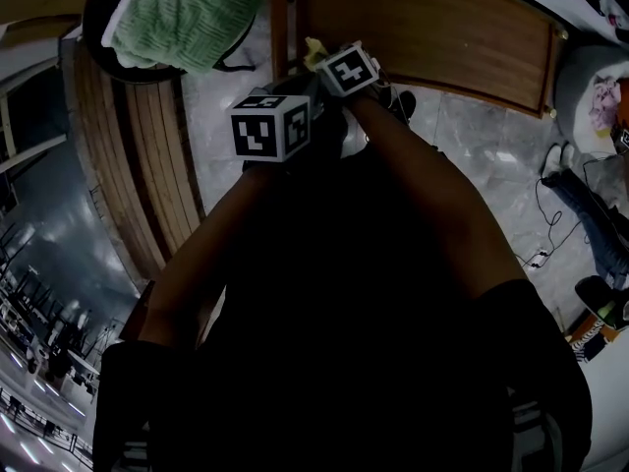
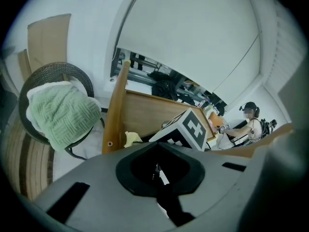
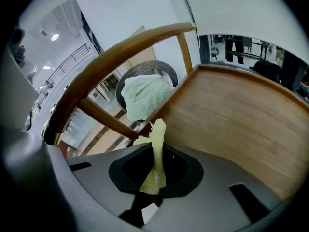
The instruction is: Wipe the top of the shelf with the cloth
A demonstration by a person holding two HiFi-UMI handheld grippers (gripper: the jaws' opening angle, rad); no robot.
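The right tongs are clenched on the yellow cloth, which stands up between them as a narrow, twisted strip at the lower centre of the right gripper view. The left tongs are pressed together with nothing in them. In the head view both grippers sit close together at the upper centre, by the left edge of the shelf top, the brown wooden board filling the upper right of that frame. The cloth's tip shows right at that edge, though I cannot tell whether it touches the wood.

To wipe well, I judge that the cloth needs more contact, because as it is held only a thin bunched end would meet the board. The right tongs should come down until the free part of the cloth lies flat. They can then draw it in long, overlapping strokes toward the right of the frame, with light, even pressure so the hard jaws do not scrape the surface. The left tongs could spread the cloth first (they are free). The strokes should stay clear of the curved wooden rail and of the green towel on the wicker chair at the upper left.
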